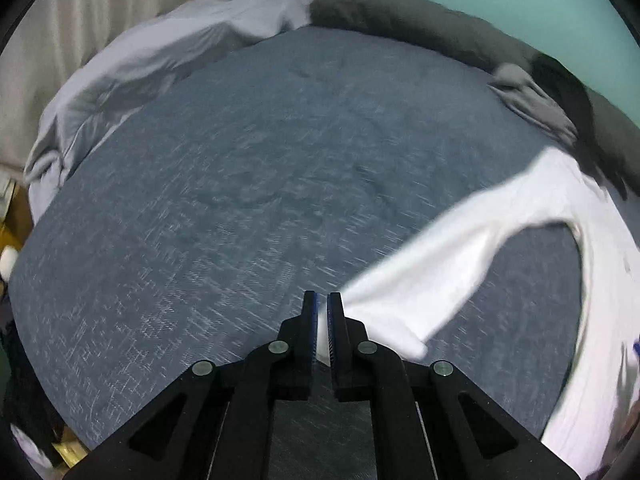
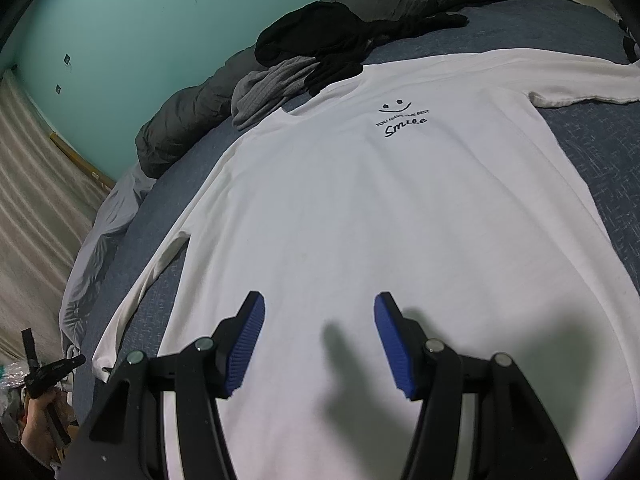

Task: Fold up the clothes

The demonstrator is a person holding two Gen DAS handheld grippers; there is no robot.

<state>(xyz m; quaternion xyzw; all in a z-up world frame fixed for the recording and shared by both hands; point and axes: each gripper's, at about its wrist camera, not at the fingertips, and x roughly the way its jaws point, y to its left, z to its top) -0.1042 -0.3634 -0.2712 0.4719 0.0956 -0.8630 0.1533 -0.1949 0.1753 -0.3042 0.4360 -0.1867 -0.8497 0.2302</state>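
Left wrist view had the left claw clenched on the white shirt's sleeve, while the right claw hung released just over the white shirt, spread flat on the bed.

The left tongs point steeply downward, their two black fingers drawn almost together so that only a thin slit shows between the blue pads; white cloth is pinched in that slit. The right tongs tilt downward at a gentler slant, fingers spread well apart, blue ribbed pads facing each other with nothing between them. At the lower left edge of the right wrist view, a hand grips a black handle.
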